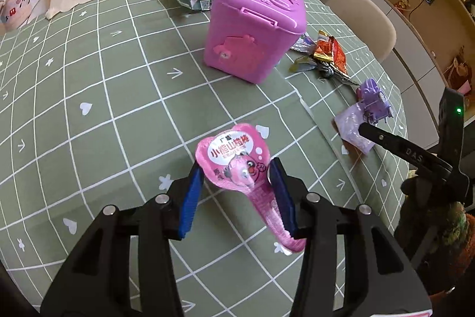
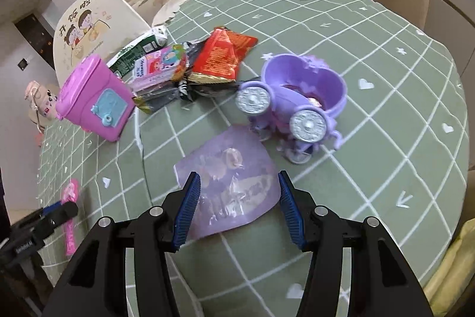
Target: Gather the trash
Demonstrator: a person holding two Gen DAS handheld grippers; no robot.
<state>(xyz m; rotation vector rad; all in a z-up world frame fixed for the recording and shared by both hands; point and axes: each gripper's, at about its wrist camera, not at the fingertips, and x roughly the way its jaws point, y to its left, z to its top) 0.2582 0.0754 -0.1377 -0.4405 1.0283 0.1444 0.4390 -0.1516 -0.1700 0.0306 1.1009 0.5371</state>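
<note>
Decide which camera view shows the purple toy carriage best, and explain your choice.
The right wrist view shows the purple toy carriage best: it sits large near the centre, with both silver wheels and the heart-shaped tub plain to see. In the left wrist view the same carriage is small and distorted near the right edge, just beyond the right gripper.

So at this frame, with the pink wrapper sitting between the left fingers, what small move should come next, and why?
Probably close the left gripper on the pink wrapper. Its fingers flank the wrapper with gaps on both sides, so nothing is held yet. The pink bin stands closed farther along the table, so carrying comes after. The right gripper hangs open over the purple wrapper.
</note>
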